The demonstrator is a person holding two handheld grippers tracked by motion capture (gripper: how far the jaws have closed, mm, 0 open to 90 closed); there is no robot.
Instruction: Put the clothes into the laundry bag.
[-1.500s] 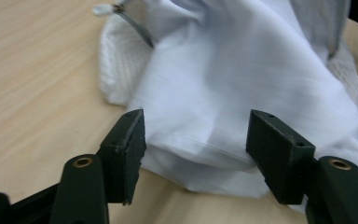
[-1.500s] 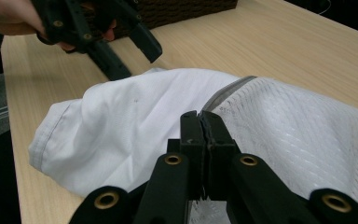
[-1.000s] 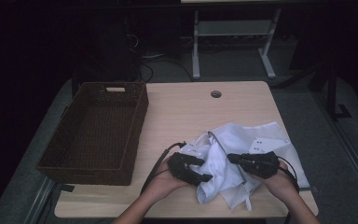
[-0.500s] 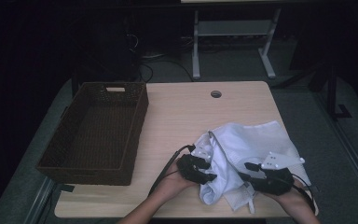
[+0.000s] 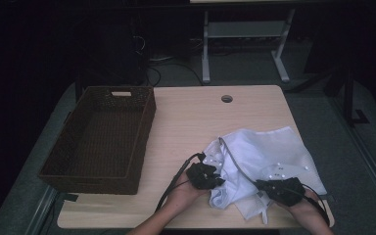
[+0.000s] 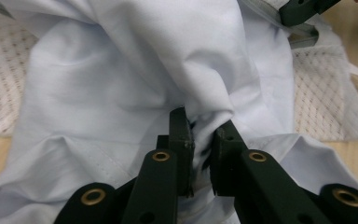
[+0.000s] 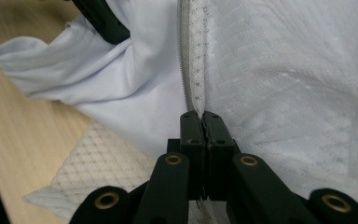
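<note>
Both grippers grip the white garment [image 5: 264, 156] bunched at the table's [image 5: 191, 117] near right edge: left gripper [image 6: 200, 140] has just closed on a fold, right gripper [image 7: 203, 122] clamps the zipper edge. Next, probably lift and spread, keeping tension even; basket [image 5: 100, 137] sits empty, well left.

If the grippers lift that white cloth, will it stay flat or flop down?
Probably flop. The cloth lies crumpled in soft folds, and it bunches between the left gripper pads, so it looks limp. It seems thin and light. The right gripper pinches the edge by the zipper; that strip may hang a bit stiffer, and the mesh lining could snag.
</note>
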